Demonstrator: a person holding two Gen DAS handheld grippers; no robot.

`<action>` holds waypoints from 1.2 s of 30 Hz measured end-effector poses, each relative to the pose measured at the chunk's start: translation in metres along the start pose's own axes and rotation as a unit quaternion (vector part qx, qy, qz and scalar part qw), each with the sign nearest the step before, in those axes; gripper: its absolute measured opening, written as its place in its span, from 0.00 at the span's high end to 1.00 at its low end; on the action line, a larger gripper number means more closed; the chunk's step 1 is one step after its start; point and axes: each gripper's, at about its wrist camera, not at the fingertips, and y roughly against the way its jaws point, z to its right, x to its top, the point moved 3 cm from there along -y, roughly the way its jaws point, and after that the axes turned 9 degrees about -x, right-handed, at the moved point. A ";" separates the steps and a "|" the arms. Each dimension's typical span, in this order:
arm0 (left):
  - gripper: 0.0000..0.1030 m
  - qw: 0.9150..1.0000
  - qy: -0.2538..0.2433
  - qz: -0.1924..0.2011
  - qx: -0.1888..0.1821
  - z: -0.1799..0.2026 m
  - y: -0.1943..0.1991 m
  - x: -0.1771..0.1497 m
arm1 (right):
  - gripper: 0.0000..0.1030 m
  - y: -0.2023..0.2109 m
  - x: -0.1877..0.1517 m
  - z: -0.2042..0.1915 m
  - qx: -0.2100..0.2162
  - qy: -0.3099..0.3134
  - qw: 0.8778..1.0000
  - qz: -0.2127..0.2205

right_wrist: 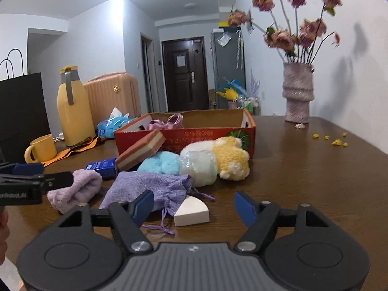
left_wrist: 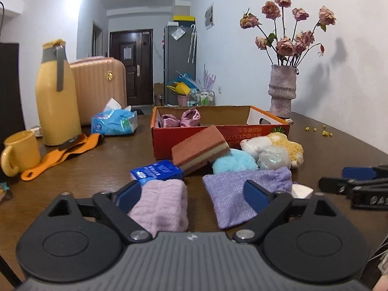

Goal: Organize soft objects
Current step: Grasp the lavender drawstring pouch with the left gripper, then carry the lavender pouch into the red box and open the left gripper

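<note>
Soft lilac towel roll (left_wrist: 161,201) sits between the left gripper's (left_wrist: 194,194) spread jaws, which risk snagging the neighbouring purple drawstring pouch (left_wrist: 242,194); the right gripper (right_wrist: 194,208) also hangs open.

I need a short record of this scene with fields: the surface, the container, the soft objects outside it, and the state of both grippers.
surface: brown wooden table
container: open red cardboard box, pink satin item inside
soft objects outside box: pink towel, purple drawstring pouch, blue fluffy item, yellow and white plush toy, layered sponge
left gripper: open, pink towel between its fingers
right gripper: open, holding nothing, white wedge between its fingers
</note>
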 end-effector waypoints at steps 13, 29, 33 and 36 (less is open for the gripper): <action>0.73 0.983 0.096 -0.110 -0.109 -0.007 -0.087 -0.007 | 0.62 -0.092 0.014 -0.022 0.045 -0.025 0.996 -0.076; 0.93 0.983 0.089 -0.051 -0.150 0.008 0.000 0.011 | 0.85 -0.003 0.025 -0.028 0.056 -0.020 0.998 -0.008; 0.93 0.984 0.079 -0.040 -0.155 0.019 0.026 0.008 | 0.85 0.028 0.018 -0.026 0.053 -0.023 0.998 0.002; 0.93 0.984 0.072 -0.032 -0.159 0.025 0.037 0.009 | 0.85 0.040 0.017 -0.026 0.051 -0.029 0.998 0.009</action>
